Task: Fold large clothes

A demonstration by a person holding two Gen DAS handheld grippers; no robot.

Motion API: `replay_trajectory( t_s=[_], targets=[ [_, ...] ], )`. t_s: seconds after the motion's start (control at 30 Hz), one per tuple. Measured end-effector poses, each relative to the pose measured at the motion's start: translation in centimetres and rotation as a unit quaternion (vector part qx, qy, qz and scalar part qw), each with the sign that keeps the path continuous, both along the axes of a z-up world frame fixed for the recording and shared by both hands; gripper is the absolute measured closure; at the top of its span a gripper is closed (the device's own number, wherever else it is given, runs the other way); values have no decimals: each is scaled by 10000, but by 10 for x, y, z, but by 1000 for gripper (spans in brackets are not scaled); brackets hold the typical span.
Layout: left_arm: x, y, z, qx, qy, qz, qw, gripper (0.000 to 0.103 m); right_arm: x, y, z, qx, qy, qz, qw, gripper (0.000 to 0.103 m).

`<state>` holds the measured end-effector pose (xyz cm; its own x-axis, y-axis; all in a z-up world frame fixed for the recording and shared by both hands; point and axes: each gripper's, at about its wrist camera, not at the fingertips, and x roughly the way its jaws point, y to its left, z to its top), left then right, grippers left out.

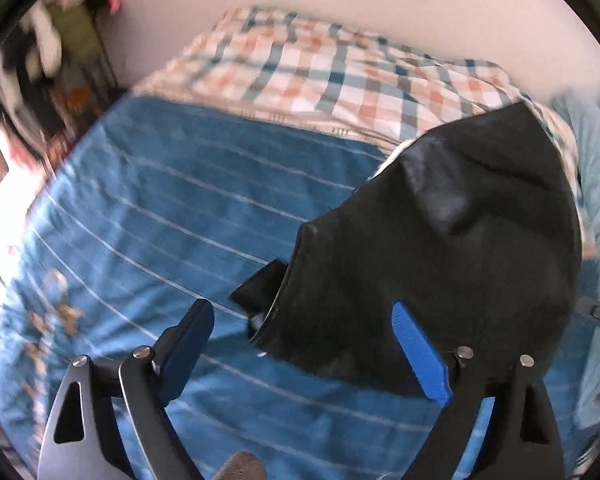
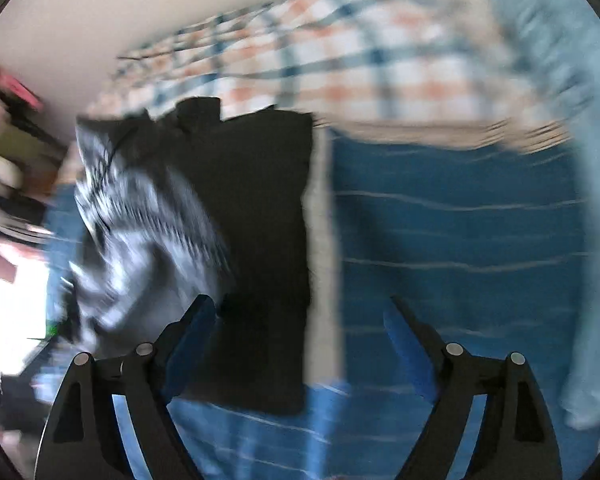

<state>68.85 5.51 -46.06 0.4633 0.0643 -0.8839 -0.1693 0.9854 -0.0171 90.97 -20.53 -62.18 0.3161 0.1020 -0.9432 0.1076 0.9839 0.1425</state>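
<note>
Daylight is blown out to white glare at the left edge of both fisheye views, the right wrist view is heavily smeared by motion blur across the black garment [image 2: 260, 216] and checked pillow [image 2: 364, 72], and straight lines are bowed toward dark, vignetted corners.

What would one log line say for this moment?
black garment on blue bedspread | left gripper open | right gripper open
</note>
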Motion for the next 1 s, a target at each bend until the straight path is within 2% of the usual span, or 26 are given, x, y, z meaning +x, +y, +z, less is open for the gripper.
replay_trajectory(
  t_s=[0.07, 0.17, 0.23, 0.3, 0.37, 0.4, 0.5, 0.57, 0.73, 0.87, 1.0],
  targets=[
    [-16, -6, 18, 225, -154, -182, 9995, 10, -26, 21, 14, -623, 4, -142, 9980, 12],
    [-38, -14, 44, 488, -352, -358, 9975, 3, -59, 35, 41, -1029, -64, -256, 9943, 10],
    [-61, -16, 68, 559, -478, -466, 9962, 2, -100, 43, 72, -1152, -216, -429, 9922, 9],
    [-81, -16, 91, 520, -525, -616, 9954, 2, -134, 33, 107, -1363, -369, -521, 9886, 9],
    [-101, -16, 116, 524, -589, -746, 9941, 2, -179, 42, 136, -1404, -504, -585, 9871, 8],
    [-114, -17, 133, 526, -662, -862, 9927, 2, -210, 44, 160, -1430, -588, -622, 9860, 8],
    [-148, -18, 175, 566, -813, -1054, 9895, 2, -263, 48, 228, -1496, -870, -790, 9817, 7],
    [-171, -16, 202, 611, -914, -1080, 9881, 2, -297, 54, 268, -1489, -1058, -836, 9796, 7],
    [-231, -11, 273, 386, -1140, -1089, 9867, 2, -383, 68, 367, -1579, -1486, -872, 9723, 6],
    [-278, -5, 324, 341, -1330, -993, 9855, 2, -437, 73, 424, -1428, -1672, -862, 9717, 6],
    [-317, -1, 358, 300, -1596, -945, 9822, 2, -493, 76, 479, -1432, -1987, -914, 9652, 5]
  ],
)
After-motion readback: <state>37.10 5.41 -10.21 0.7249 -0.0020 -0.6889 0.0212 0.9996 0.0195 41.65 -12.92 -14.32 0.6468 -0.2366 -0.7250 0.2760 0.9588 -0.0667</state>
